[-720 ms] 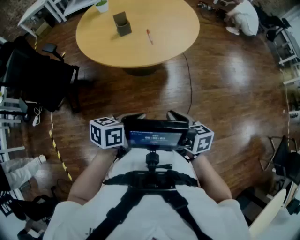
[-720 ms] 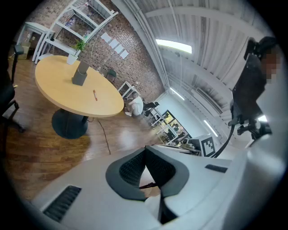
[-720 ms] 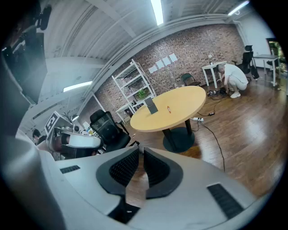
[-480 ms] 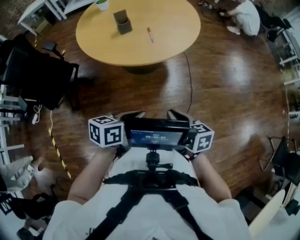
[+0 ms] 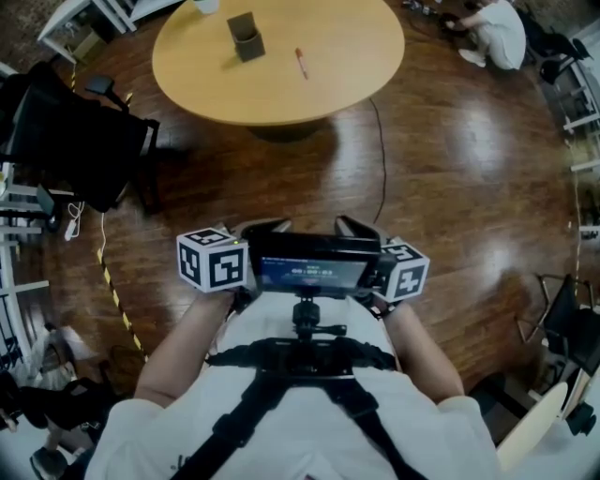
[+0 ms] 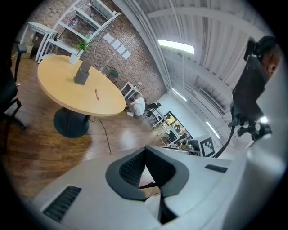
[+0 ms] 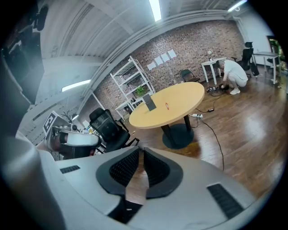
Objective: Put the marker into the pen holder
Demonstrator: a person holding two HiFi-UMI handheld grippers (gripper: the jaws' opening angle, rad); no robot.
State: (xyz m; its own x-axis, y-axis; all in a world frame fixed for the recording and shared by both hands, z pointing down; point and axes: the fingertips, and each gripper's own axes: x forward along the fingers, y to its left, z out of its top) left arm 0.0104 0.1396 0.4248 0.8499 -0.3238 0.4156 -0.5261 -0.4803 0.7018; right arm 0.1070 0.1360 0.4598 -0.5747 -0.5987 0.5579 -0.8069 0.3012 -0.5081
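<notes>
A red marker [image 5: 301,64] lies on the round wooden table [image 5: 356,84], far ahead of me. To its left stands the grey pen holder [image 5: 246,37]. Both grippers are held close to my chest, well short of the table. My left gripper [image 5: 267,226] has its pads meeting at the tips, with nothing between them. My right gripper [image 5: 354,226] shows a thin slit of floor between its pads and holds nothing. The left gripper view has the left gripper [image 6: 145,148], marker [image 6: 96,94] and holder [image 6: 83,72]. The right gripper view has the right gripper [image 7: 141,149], marker [image 7: 167,106] and holder [image 7: 149,102].
A black office chair [image 5: 75,141] stands left of the table. A cable [image 5: 381,159] runs across the wooden floor from the table's base. A person [image 5: 492,28] crouches at the far right. White shelving [image 5: 84,23] lines the far left. A screen [image 5: 309,270] is mounted at my chest.
The table has slid a little up in the head view. Both grippers stay where they were by my chest. A person at the lower left has moved down and out of the light patch.
</notes>
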